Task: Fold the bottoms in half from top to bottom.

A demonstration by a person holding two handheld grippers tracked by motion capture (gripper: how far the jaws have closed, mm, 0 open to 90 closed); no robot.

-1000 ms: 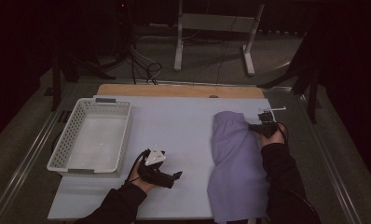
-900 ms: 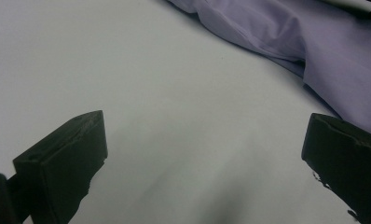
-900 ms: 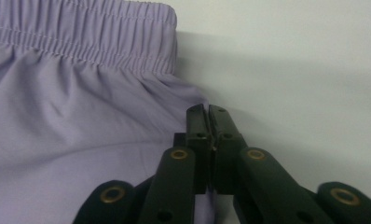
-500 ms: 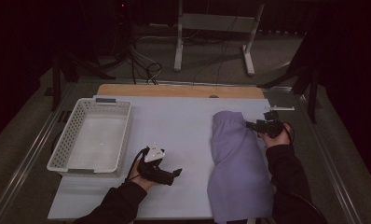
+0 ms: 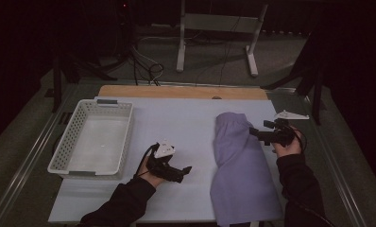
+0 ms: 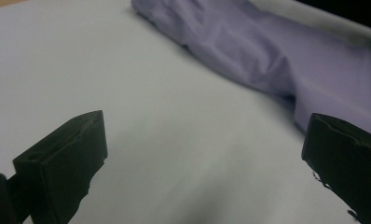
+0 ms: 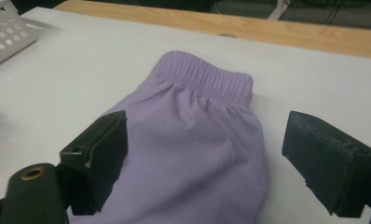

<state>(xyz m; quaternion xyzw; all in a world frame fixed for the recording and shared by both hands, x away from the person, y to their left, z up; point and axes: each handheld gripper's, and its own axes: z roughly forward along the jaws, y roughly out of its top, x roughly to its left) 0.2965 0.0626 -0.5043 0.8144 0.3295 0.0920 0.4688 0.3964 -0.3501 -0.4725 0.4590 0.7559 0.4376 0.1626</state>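
On the white table (image 5: 186, 123), wide and pale, with a strip of bare wood along the far edge. Toward the right side, a pair of lilac shorts (image 5: 240, 165), folded lengthwise, waistband pointing away and the leg hems hanging near the front edge. At far left, a white perforated basket (image 5: 70, 142), nothing inside. Just right of the shorts, beside the upper part, the right gripper (image 5: 254, 134), jaws wide apart and aimed at the cloth, touching nothing. Left of the shorts and apart from them, the left gripper (image 5: 185, 171), jaws likewise spread, resting low over bare tabletop. Probably light, soft and limp fabric, likely to sag and slide rather than keep its shape; no risk of breakage. Best hold likely the gathered elastic waistband (image 7: 207, 77), thicker and firmer than the thin legs, or a pinch through both layers at the folded edge.
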